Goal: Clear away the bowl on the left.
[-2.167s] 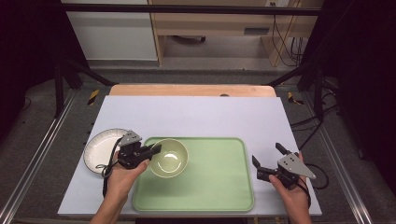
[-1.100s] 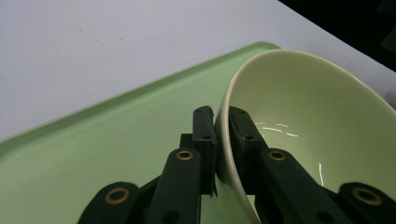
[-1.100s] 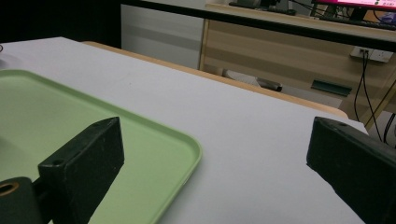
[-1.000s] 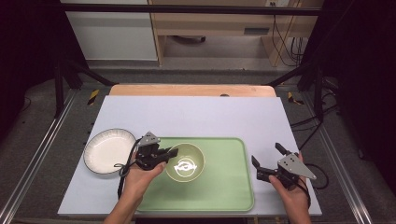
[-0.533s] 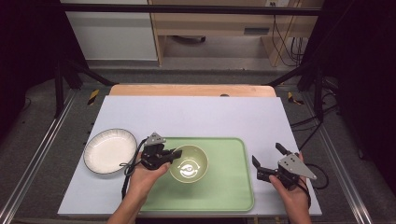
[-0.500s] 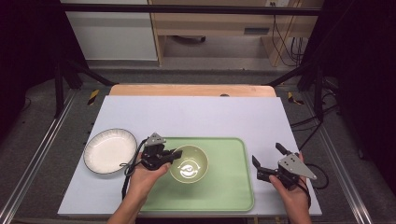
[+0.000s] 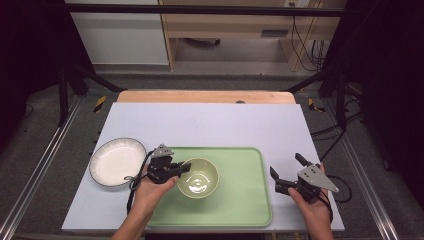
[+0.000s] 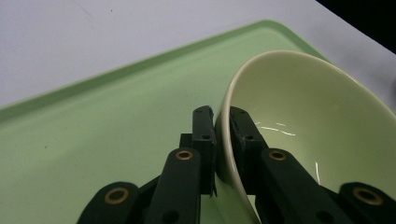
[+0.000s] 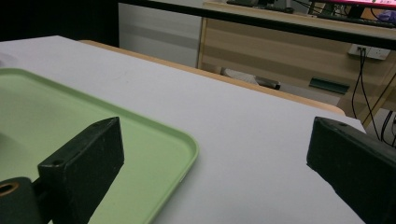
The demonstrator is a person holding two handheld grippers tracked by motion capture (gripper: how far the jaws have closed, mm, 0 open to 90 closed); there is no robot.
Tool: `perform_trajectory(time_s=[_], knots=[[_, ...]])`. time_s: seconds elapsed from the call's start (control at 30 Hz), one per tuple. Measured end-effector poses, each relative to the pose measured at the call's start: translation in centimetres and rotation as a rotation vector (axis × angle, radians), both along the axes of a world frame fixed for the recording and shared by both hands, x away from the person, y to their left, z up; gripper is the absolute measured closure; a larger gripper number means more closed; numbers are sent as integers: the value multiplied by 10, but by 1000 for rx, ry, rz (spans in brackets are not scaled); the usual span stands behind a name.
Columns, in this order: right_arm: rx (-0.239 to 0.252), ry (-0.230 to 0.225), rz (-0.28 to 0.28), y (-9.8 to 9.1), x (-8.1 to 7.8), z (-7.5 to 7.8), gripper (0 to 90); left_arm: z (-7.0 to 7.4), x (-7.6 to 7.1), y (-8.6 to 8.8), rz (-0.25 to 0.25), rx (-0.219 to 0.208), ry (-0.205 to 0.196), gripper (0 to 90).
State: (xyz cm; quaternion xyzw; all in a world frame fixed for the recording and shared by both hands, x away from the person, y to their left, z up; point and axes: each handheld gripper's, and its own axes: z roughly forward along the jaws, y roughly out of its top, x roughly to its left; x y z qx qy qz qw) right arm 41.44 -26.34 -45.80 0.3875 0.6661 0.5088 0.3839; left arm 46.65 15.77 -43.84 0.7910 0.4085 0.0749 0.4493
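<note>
A pale green ceramic bowl [image 7: 198, 177] sits on a green tray [image 7: 250, 210], its near rim pinched between the jaws of the left gripper [image 7: 181, 168], one jaw inside, one outside. The right gripper [image 7: 286, 172] hovers with jaws wide apart, empty, just beyond the tray's right edge. The bowl looks rigid, glossy, probably slippery and breakable; the thin rim seems the only handhold. A white plate [image 7: 117, 162] lies behind the left gripper.

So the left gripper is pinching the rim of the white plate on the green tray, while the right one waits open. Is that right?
Not quite: the left gripper pinches the rim of the pale green bowl on the green tray, as the left gripper view shows. The right gripper does wait open.
</note>
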Motion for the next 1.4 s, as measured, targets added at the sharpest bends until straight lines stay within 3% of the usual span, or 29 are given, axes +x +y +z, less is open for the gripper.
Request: perform_trajectory(time_s=[1.13,1.4], knots=[[-23,2,9,1,1,-2,42,-11,7,3,-1,28,46,817],[-22,4,11,2,1,-1,42,-14,7,3,-7,51,43,823]])
